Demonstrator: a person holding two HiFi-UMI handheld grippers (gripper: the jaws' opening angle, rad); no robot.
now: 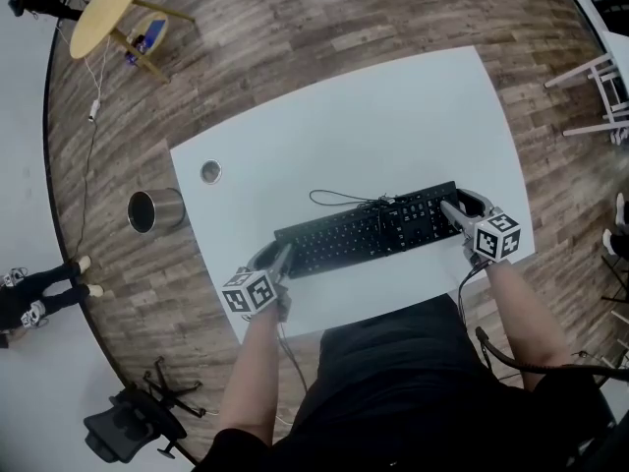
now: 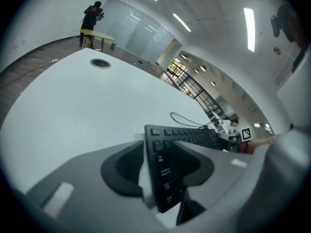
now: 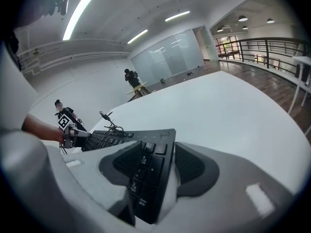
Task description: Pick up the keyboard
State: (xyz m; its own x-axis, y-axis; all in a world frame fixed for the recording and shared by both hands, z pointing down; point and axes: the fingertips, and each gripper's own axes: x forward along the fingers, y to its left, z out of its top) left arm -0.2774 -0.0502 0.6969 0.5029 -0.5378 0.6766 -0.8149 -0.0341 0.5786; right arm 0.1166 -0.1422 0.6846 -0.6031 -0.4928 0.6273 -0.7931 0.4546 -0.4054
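Left tool point(image 1: 284, 256) and right tool point(image 1: 449, 207) loosely straddle the keyboard point(image 1: 369, 230) ends.

Tabletop point(image 1: 393, 116) bare beyond keyboard point(image 1: 369, 229); cable loop point(image 1: 344, 201) just behind it; grommet point(image 1: 210, 172) well apart.

We see the keyboard point(image 1: 369, 230) on the table's point(image 1: 393, 116) near side, the left gripper point(image 1: 284, 255) at its left end, the right gripper point(image 1: 451, 207) at its right, the cable point(image 1: 334, 197) behind.
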